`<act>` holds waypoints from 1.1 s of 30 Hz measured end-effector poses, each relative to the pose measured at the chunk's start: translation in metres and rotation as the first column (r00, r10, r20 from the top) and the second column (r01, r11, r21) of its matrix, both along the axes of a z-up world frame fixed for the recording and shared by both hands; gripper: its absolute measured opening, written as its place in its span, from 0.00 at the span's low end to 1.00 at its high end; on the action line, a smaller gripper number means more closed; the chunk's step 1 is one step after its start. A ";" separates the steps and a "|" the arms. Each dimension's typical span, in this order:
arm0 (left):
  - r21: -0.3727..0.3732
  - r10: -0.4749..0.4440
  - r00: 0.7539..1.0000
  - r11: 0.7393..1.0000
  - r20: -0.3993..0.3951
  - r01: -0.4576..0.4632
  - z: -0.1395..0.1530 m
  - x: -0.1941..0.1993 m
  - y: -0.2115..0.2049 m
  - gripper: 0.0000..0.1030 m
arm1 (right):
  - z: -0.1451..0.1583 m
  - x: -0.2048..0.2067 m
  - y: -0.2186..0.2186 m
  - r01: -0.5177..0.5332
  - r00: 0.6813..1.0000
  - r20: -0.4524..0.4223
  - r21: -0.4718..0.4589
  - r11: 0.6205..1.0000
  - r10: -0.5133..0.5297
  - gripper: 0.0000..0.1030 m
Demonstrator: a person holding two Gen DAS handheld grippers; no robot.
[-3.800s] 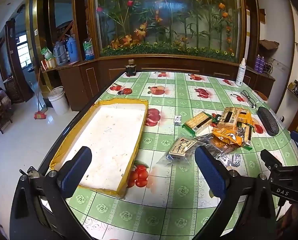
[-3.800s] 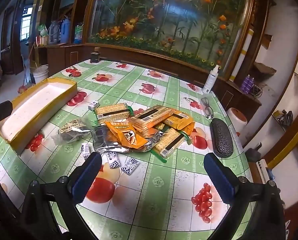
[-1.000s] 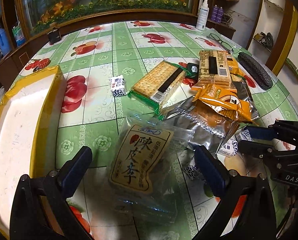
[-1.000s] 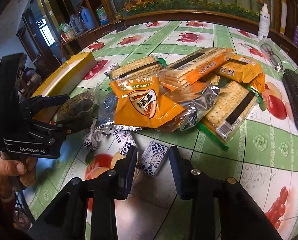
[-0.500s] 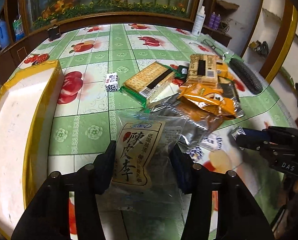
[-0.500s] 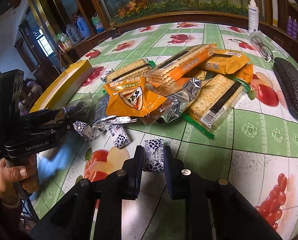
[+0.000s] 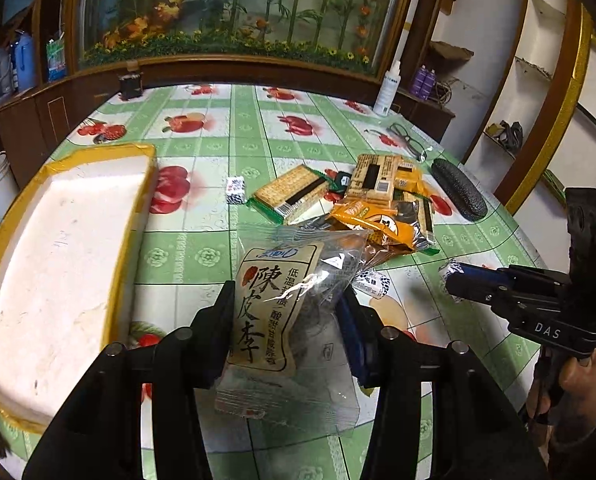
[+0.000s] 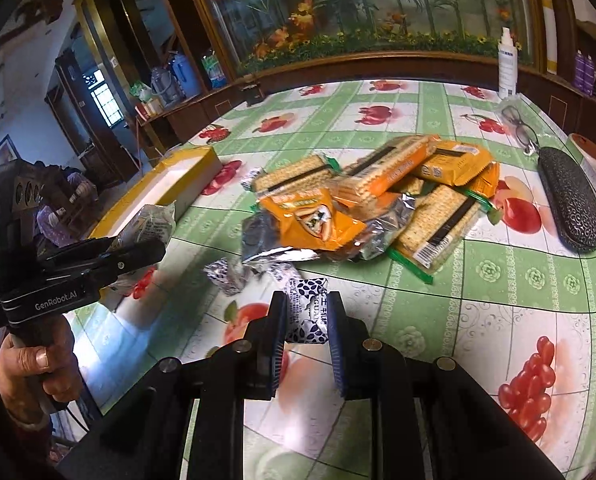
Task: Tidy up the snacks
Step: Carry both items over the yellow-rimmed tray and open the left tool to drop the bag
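Gripping two items clear of the table: my left gripper (image 7: 285, 320) is clamped on the plum packet (image 7: 275, 312), a light, crinkly, slippery film pouch best pinched mid-body; my right gripper (image 8: 306, 320) pinches a small wrapped candy (image 8: 308, 314). The yellow-rimmed tray (image 7: 135, 216) alongside holds nothing visible.

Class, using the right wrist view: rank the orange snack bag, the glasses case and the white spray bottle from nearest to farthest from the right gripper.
1. Orange snack bag, just ahead of the right gripper, slightly left.
2. Glasses case, far right.
3. White spray bottle, at the table's back edge.
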State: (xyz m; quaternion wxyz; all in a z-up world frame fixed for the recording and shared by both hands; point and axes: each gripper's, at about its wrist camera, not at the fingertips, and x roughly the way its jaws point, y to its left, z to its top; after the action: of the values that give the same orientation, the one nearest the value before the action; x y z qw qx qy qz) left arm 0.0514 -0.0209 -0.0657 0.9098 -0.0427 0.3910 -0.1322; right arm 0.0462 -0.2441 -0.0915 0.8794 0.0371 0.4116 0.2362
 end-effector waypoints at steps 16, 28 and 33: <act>-0.019 0.270 0.959 0.963 0.090 -0.269 0.021 -0.035 0.090 0.45 | 0.021 -0.001 0.080 -0.176 0.984 0.037 0.034 0.984 0.175 0.19; 0.082 0.461 0.885 0.882 0.061 -0.465 -0.002 -0.036 0.152 0.45 | 0.021 0.020 0.204 -0.391 0.920 0.026 0.109 0.914 0.391 0.19; 0.101 0.495 0.868 0.863 0.030 -0.496 -0.018 -0.029 0.166 0.45 | 0.013 0.030 0.259 -0.451 0.892 0.010 0.085 0.889 0.452 0.19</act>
State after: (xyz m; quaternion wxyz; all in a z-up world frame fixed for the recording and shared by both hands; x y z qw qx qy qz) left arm 0.0227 0.1451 -0.0837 0.9149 -0.0932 0.3719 0.1267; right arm 0.0759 0.0145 -0.0787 0.7961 -0.0211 0.4031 0.4509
